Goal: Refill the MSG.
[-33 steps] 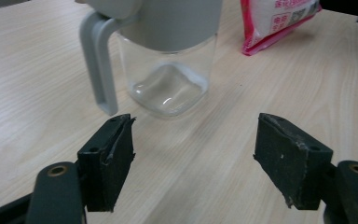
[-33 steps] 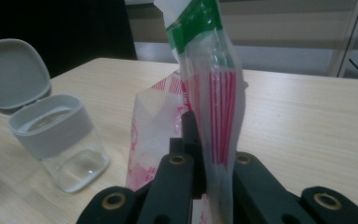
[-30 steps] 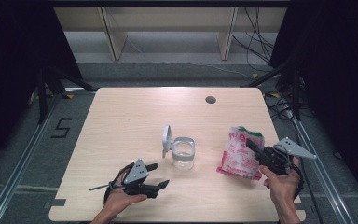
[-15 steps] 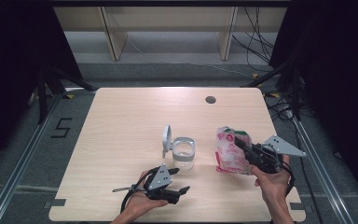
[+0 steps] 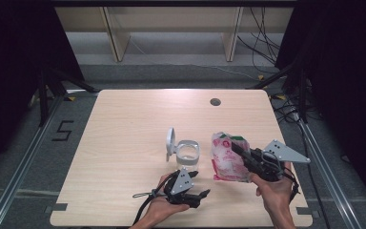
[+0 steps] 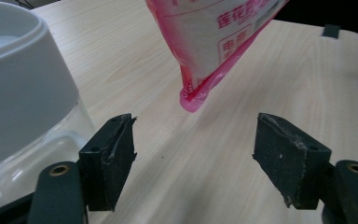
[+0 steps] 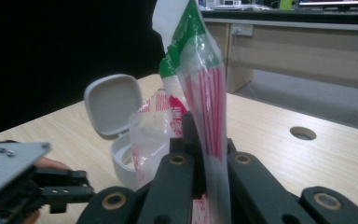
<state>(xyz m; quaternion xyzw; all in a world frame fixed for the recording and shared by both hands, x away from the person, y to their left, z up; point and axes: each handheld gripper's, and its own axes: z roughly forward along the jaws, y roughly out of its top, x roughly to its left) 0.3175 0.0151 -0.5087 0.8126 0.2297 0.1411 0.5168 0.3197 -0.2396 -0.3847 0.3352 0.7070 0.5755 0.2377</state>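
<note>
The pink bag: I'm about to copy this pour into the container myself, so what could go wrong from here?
The right gripper pinches only the top of the pink bag, so the film could slip or tear under its load. The container stands unheld, its lid hinged up; a knock from the bag might shift or tip it. The left gripper is open beside it.
</note>
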